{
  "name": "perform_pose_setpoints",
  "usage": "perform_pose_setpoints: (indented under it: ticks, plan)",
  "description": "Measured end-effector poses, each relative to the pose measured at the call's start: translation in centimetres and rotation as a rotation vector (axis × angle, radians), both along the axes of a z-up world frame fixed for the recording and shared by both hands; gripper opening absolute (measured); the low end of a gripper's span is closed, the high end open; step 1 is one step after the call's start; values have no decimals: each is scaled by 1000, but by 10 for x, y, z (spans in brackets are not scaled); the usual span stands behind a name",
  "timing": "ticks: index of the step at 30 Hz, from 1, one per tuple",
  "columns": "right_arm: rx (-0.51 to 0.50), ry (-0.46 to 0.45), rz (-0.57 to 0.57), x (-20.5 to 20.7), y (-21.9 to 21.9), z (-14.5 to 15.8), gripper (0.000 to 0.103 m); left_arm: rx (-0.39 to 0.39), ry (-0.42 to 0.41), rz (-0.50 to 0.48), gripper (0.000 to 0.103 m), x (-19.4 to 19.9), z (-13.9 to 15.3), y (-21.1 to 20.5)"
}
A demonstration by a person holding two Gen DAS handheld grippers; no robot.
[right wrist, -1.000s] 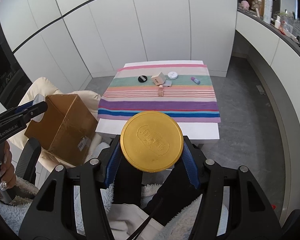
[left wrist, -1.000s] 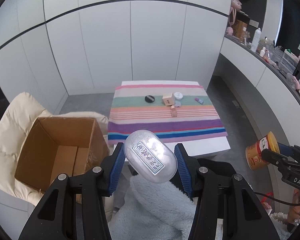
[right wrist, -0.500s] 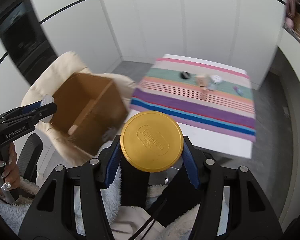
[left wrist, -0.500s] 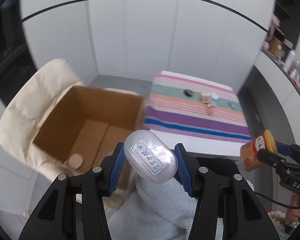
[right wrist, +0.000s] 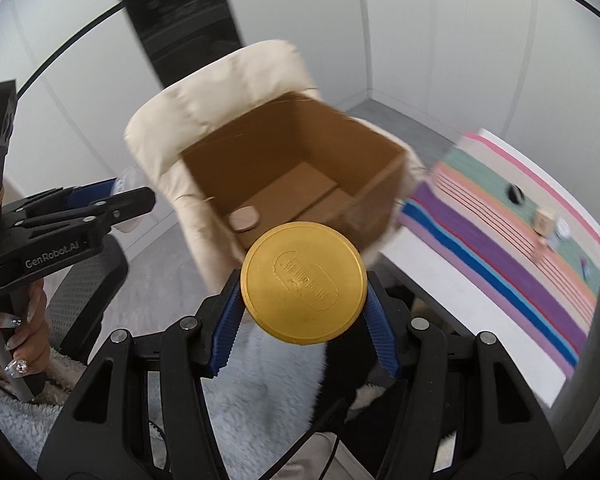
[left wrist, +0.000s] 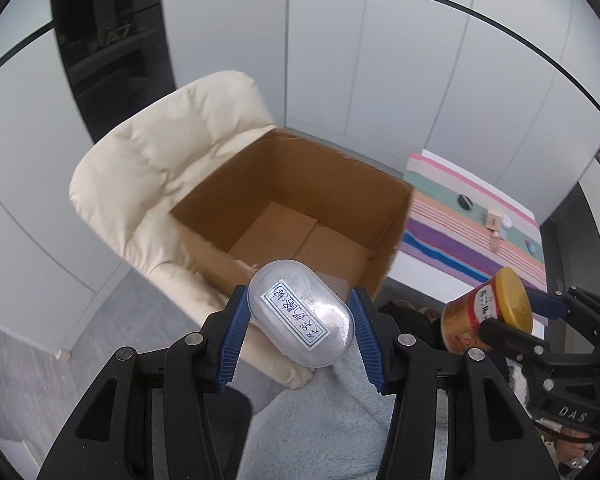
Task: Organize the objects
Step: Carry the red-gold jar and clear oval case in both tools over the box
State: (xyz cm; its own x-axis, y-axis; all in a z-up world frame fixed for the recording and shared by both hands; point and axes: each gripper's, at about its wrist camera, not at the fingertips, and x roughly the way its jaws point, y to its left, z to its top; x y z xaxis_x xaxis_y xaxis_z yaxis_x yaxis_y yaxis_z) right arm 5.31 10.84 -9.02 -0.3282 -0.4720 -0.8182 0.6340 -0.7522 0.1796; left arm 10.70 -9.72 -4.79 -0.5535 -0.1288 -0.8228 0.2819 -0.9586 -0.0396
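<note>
The cream armchair (left wrist: pixel 156 160) fills the corner, and on its seat sits the open cardboard box (left wrist: pixel 300 200), which is the thing to watch. Off to the box's right, the low table with the striped cloth (left wrist: pixel 472 232) carries a few small items, well apart from the box. Inside the box, near its front wall, lies one small pinkish oval piece (right wrist: pixel 243 219); the rest of the floor shows bare flaps.

Now the tools: the left gripper (left wrist: pixel 300 322) hangs just before the box's near rim, tilted downward, its blue pads clamped on a clear oval container (left wrist: pixel 302 320) with a handwritten label on top. To the right of the box's front corner, the right gripper (right wrist: pixel 303 304) is squeezed on a gold-lidded jar (right wrist: pixel 303 282), lid facing the lens. A hand (right wrist: pixel 20 336) with decorated nails grips the left tool's handle, lower left of the box.
</note>
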Motion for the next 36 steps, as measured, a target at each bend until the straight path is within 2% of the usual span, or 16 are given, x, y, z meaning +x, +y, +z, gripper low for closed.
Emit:
perform_pose_setpoints:
  ticks: [5, 10, 21, 27, 36]
  plan:
    - [10, -1, 52, 6, -21, -3, 60, 21, 1, 10, 52, -2, -3, -7]
    - [25, -15, 46, 2, -21, -8, 60, 40, -13, -31, 52, -16, -9, 3]
    - [39, -29, 22, -26, -28, -18, 60, -5, -25, -60, 52, -49, -17, 0]
    - [37, -46, 23, -57, -46, -32, 60, -26, -38, -30, 52, -81, -29, -16]
    - [55, -86, 35, -114, -88, -67, 60, -67, -105, 51, 52, -143, -69, -51]
